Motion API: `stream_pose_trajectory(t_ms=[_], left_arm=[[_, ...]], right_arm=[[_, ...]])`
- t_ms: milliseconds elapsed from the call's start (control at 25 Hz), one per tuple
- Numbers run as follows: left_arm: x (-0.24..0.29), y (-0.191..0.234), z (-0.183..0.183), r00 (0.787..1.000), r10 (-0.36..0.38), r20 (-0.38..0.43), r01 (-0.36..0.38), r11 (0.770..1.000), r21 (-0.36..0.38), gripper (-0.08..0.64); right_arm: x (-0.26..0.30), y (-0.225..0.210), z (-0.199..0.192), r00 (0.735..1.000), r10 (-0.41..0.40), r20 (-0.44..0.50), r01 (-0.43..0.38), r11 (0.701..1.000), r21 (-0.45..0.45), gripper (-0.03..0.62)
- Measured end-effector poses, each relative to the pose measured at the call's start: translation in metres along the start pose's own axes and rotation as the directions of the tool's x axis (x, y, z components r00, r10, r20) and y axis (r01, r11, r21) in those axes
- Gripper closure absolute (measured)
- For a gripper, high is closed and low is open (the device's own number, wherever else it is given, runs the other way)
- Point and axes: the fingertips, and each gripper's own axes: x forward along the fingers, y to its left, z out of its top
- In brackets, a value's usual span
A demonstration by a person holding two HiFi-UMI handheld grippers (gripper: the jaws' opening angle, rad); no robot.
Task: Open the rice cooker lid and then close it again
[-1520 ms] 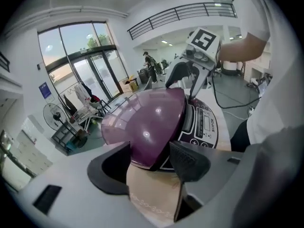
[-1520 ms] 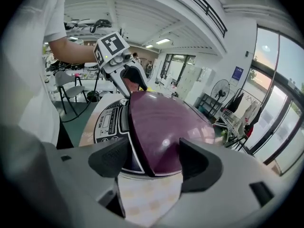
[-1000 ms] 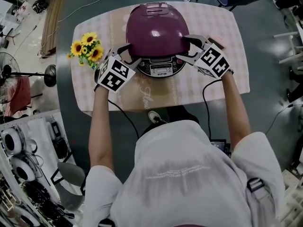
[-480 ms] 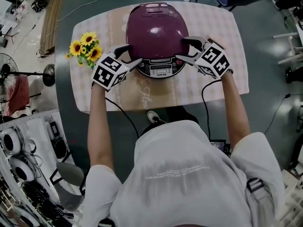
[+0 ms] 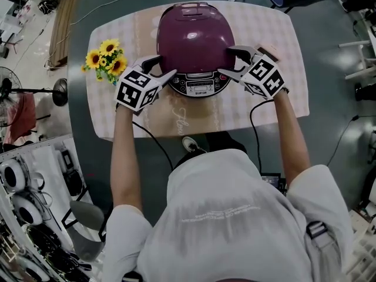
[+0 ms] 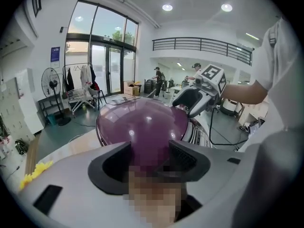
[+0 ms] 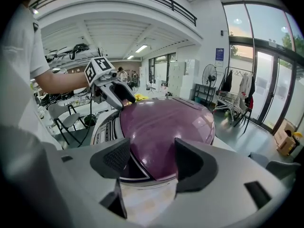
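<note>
The rice cooker stands mid-table, its purple domed lid (image 5: pixel 194 37) down and its control panel (image 5: pixel 200 84) facing me. My left gripper (image 5: pixel 160 68) is at the cooker's front left. Its jaws have just been closing a little but still stand wide, with the lid's side (image 6: pixel 142 122) bulging just beyond the gap and no pad pressing on it. At the front right, my right gripper (image 5: pixel 232 61) is open, and the lid's lower edge (image 7: pixel 156 141) lies in the gap between its fingers. Each gripper view shows the opposite gripper across the dome.
A bunch of sunflowers (image 5: pixel 107 57) lies on the checked tablecloth (image 5: pixel 264 104) just left of my left gripper. A black cable (image 5: pixel 254 128) hangs off the table's near edge. A standing fan (image 5: pixel 12 81) is on the floor far left.
My left gripper has rolled about its own axis, so its marker cube faces a different way. The right gripper and the lid have not moved.
</note>
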Motion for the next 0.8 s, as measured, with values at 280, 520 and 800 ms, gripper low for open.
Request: stream_pose_trajectory(t_ms=[280,520,800], left_arm=[[-0.0008,0.0005,0.0008,1.0,0.014,0.01,-0.014,1.0,-0.006,0.296],[0.0003,0.0011,0.0004,1.0,0.018,0.019,-0.018,0.999,-0.028,0.296],[-0.0002,0.0036,0.0018,0.997,0.03,0.067,-0.025,0.998,-0.064,0.296]], right_arm=[[0.0008,0.0,0.0012,1.0,-0.016,-0.022,0.017,1.0,0.017,0.287],[0.0012,-0.0001,0.0004,0.999,-0.029,-0.023,0.029,0.999,0.035,0.285],[0.0017,-0.001,0.0011,0.999,-0.039,0.009,0.038,0.998,0.054,0.285]])
